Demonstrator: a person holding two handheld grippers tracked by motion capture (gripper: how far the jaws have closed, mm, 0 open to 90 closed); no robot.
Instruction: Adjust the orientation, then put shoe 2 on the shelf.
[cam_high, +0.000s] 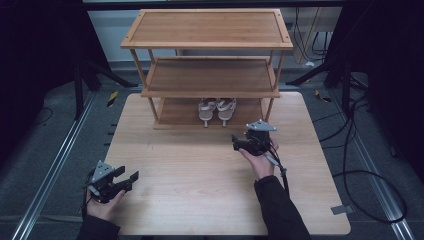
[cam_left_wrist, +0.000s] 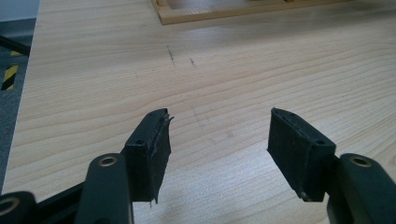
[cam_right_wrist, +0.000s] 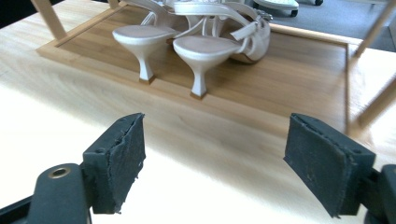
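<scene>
A pair of pale heeled sandals (cam_high: 216, 110) stands side by side on the bottom shelf of a wooden rack (cam_high: 207, 44), upper centre of the frame. Just right of centre, the right gripper (cam_high: 239, 144) faces them, jaws wide apart and empty. At lower left, the left gripper (cam_high: 127, 181) hovers over the bare table (cam_high: 200, 190), jaws apart, holding nothing.

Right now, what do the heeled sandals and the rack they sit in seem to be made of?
Heeled sandals: probably leather or faux leather, cream with a soft satin sheen on straps and insoles; the heel tips look tan, like stacked wood or rubber. Three-tier shoe rack: likely bamboo or light wood, smooth and varnished, with visible grain and honey colour. Both are judged by look alone.
</scene>
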